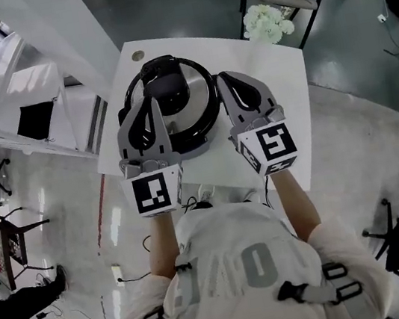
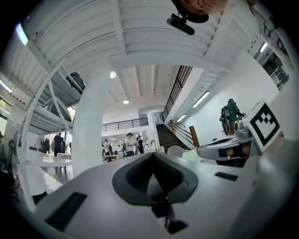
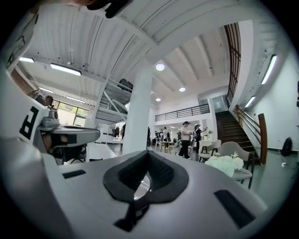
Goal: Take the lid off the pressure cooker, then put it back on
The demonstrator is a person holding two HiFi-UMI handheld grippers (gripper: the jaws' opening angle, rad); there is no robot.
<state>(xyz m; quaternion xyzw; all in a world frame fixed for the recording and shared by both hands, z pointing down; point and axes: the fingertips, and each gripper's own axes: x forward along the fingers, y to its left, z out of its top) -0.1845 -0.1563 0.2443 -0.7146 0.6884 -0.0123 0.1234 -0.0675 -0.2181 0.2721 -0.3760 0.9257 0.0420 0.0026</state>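
White square table [image 1: 277, 81] carries the round black pressure cooker [image 1: 208, 126], its black-handled lid [image 1: 169, 86] seated on top. Grey left gripper [image 1: 153, 103] hovers at the cooker's 8 o'clock and grey right gripper [image 1: 222, 79] at 4 o'clock, both with jaws pressed together, empty.

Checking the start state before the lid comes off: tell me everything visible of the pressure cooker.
The pressure cooker is round, its dark glossy lid on, ringed by a shiny metal rim and topped by a black handle. It stands upright on the white table. In the head view the shut left gripper overlaps its near left side; contact cannot be told.
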